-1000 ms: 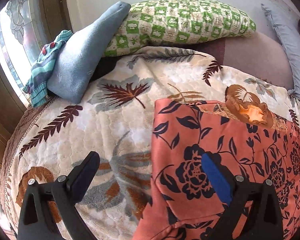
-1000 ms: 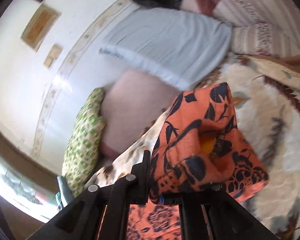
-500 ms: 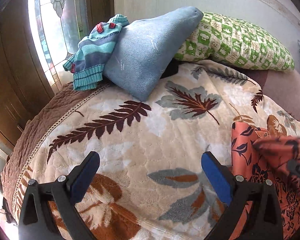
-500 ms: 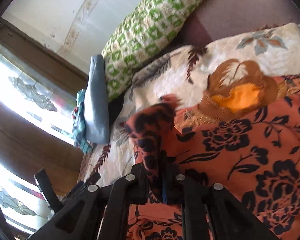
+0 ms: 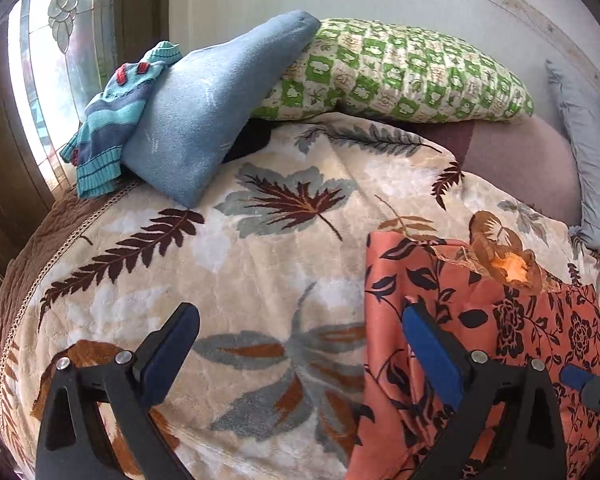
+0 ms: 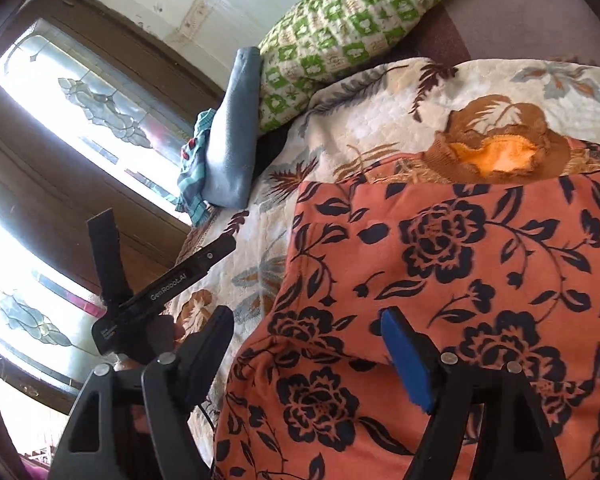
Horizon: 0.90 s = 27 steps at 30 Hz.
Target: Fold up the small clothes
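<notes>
An orange garment with black flowers [image 5: 488, 320] lies on the leaf-patterned blanket [image 5: 260, 264], its left part doubled over in a straight fold. A brown and orange neck piece [image 6: 496, 160] shows at its far edge. My right gripper [image 6: 306, 318] hovers low over the garment [image 6: 460, 272] with its jaws opening. The cloth lies beneath them and the pads do not press on it. My left gripper [image 5: 299, 312] is open just left of the garment's folded edge, with only blanket between its fingers. Its right finger [image 5: 428, 344] overlaps the cloth's edge.
At the back left a folded blue cloth [image 5: 208, 120] leans on a green checked pillow [image 5: 400, 76], with a striped teal knit [image 5: 112, 120] beside it. A grey pillow [image 5: 588, 160] is at the right. A window [image 5: 52, 60] and the bed's edge run along the left.
The right gripper carried the garment's gripped edge over and down onto the rest, then opened and let it go. The left gripper swung away left and has come back to the garment's edge.
</notes>
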Motion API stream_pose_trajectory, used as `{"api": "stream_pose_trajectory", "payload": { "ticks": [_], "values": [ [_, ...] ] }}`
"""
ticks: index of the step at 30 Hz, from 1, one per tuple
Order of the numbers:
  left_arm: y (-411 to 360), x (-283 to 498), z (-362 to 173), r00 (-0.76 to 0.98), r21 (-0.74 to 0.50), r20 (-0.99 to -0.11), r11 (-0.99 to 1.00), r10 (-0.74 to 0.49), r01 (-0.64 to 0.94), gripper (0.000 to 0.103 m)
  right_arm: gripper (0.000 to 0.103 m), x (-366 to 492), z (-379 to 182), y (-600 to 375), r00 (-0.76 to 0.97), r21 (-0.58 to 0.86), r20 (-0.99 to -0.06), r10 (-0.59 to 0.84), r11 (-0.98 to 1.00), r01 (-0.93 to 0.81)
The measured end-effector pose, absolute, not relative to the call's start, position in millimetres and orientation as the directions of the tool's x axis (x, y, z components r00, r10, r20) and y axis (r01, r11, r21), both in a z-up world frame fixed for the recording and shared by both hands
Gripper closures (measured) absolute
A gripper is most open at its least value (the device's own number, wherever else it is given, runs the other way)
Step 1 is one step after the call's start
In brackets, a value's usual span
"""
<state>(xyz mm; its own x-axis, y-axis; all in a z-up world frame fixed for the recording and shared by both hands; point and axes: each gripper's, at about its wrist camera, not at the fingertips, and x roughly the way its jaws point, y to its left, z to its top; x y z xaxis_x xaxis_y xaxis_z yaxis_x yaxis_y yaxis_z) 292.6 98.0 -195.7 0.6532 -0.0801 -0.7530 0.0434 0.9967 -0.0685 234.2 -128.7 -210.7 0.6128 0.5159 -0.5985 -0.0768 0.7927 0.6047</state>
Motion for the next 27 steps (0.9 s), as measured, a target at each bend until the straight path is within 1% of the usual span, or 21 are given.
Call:
{"api": "stream_pose_trajectory", "payload": {
  "ticks": [3,4,5,6,7,11,13,14,15,16,18,19,21,24,26,27],
  "values": [
    [67,291,-201,0.657,0.025,-0.752,0.993,-0.056,0.114,0.002,0.026,219,-218,-179,0.663,0.568,-0.629,0.406,0.822,0.036],
    [58,291,-204,0.662,0.066,-0.748,0.989,-0.04,0.135,0.005,0.034,213,-223,-199,0.674,0.564,-0.64,0.369,0.821,0.086],
    [50,291,-207,0.663,0.102,-0.748,0.984,-0.023,0.149,0.009,0.043,208,-228,-219,0.679,0.567,-0.65,0.339,0.813,0.136],
    [43,292,-211,0.657,0.125,-0.754,0.979,-0.011,0.159,0.019,0.046,204,-234,-238,0.687,0.576,-0.653,0.318,0.797,0.179],
    [39,294,-216,0.644,0.132,-0.765,0.977,-0.007,0.167,0.026,0.049,199,-238,-257,0.699,0.583,-0.652,0.293,0.784,0.215],
    [30,305,-237,0.591,0.163,-0.805,0.975,0.045,0.148,0.026,0.051,184,-252,-316,0.713,0.57,-0.675,0.189,0.747,0.341],
    [31,306,-241,0.582,0.155,-0.812,0.979,0.049,0.134,0.025,0.053,185,-268,-336,0.658,0.549,-0.73,0.182,0.731,0.406],
    [31,307,-241,0.581,0.157,-0.812,0.979,0.053,0.13,0.024,0.062,185,-278,-343,0.628,0.553,-0.75,0.208,0.718,0.423],
    [31,307,-241,0.583,0.164,-0.81,0.979,0.061,0.125,0.021,0.068,185,-286,-345,0.623,0.562,-0.75,0.22,0.708,0.427],
    [31,306,-241,0.585,0.163,-0.809,0.979,0.061,0.123,0.021,0.07,182,-287,-348,0.642,0.58,-0.732,0.23,0.704,0.41],
    [31,305,-237,0.592,0.157,-0.804,0.98,0.056,0.121,0.021,0.07,178,-282,-349,0.646,0.578,-0.727,0.231,0.714,0.395],
    [31,304,-233,0.601,0.159,-0.797,0.98,0.055,0.121,0.021,0.068,174,-279,-348,0.655,0.579,-0.721,0.228,0.718,0.387],
    [31,300,-226,0.619,0.159,-0.784,0.98,0.05,0.122,0.021,0.067,169,-273,-343,0.682,0.588,-0.695,0.229,0.727,0.356],
    [29,299,-223,0.605,0.141,-0.796,0.979,0.025,0.145,0.021,0.065,168,-268,-323,0.69,0.607,-0.664,0.287,0.746,0.274],
    [26,303,-236,0.561,0.19,-0.824,0.971,0.076,0.147,0.021,0.065,175,-272,-308,0.653,0.567,-0.699,0.292,0.783,0.256],
    [26,305,-242,0.543,0.187,-0.836,0.97,0.075,0.154,0.021,0.065,179,-277,-301,0.629,0.531,-0.728,0.273,0.805,0.264]
  ]
}}
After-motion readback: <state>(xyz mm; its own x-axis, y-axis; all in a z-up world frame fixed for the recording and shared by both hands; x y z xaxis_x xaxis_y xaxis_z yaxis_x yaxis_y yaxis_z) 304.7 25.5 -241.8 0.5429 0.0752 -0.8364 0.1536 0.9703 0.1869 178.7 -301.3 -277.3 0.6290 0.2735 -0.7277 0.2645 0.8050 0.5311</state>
